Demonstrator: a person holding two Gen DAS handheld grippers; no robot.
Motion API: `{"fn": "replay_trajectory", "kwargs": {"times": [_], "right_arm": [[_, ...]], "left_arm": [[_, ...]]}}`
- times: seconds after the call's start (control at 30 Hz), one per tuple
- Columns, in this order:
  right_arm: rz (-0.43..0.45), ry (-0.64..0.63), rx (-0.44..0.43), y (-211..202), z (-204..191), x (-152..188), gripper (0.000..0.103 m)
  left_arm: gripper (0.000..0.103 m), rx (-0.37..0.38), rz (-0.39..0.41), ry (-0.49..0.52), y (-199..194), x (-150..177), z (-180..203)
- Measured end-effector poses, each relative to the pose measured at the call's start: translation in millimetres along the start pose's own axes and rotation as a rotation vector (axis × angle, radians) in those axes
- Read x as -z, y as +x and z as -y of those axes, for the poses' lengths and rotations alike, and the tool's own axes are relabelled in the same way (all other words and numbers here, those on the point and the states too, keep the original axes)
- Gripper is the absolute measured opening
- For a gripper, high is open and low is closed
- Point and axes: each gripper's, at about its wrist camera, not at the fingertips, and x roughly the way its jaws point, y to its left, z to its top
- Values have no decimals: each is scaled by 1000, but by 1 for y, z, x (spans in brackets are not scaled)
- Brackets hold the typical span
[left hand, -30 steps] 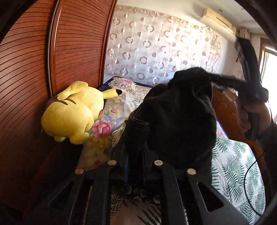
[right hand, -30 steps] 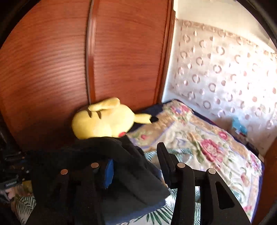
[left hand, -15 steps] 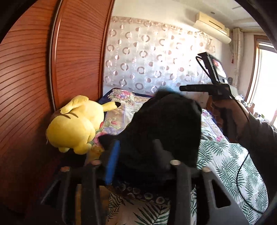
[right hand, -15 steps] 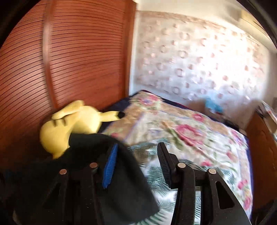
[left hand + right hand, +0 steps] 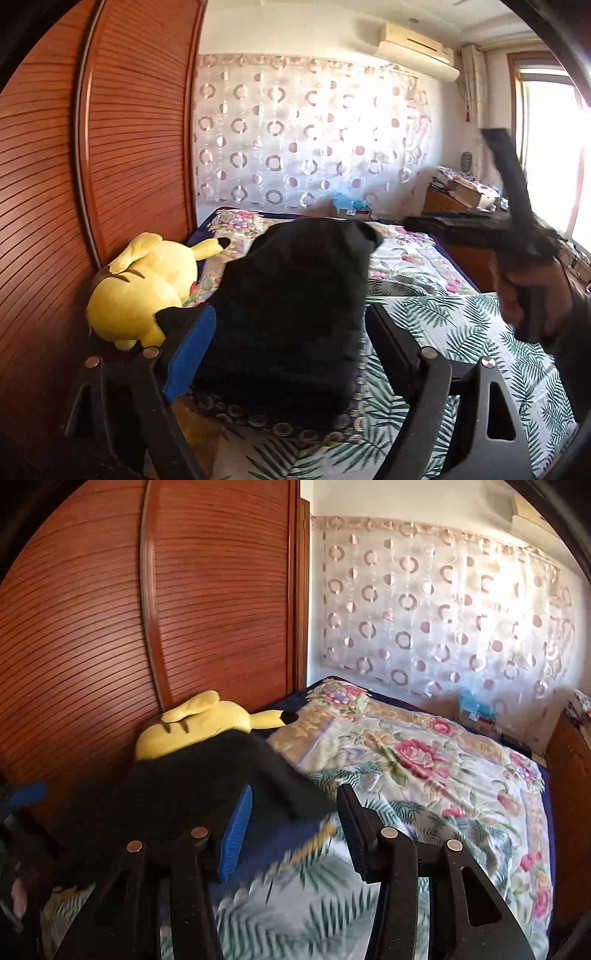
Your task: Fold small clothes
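Black garment point(image 5: 295, 306), yellow plush toy point(image 5: 144, 291), leaf-print sheet point(image 5: 443, 325)

Bed point(image 5: 461, 332), leaf-print and floral covers; black garment point(image 5: 295, 314) heaped on it, yellow plush toy point(image 5: 144, 291) beside.

No words, numbers, brand names or signs can be read anywhere in these pictures. The small flat box point(image 5: 352, 211) at the far end of the bed may have print on it, but it is too small and blurry to read. The white air cooler point(image 5: 417, 55) high on the wall shows no name that can be made out. The things piled on the brown wooden side table point(image 5: 463, 194) are too far off to read.
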Motion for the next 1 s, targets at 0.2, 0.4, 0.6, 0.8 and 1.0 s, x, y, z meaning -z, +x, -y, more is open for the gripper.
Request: {"fn": "replay_trajectory", "kwargs": {"times": [0.2,0.4,0.6,0.8,1.0], "right_arm": [[53,62,27,-73,2,55,65],[101,121,94,-130,-2,96,81],[159,186,201,-188,-9,130,82],[201,237,288,-224,-17,143,82],[198,251,314,-221,-33,145,82]], "left_arm": [[84,62,8,31,-5,3,34],[84,121,15,72,-13,5,70],[84,162,32,93,-28,2,104],[84,164,38,114,-37,-1,128],[84,169,44,116,-39,-1,136]]}}
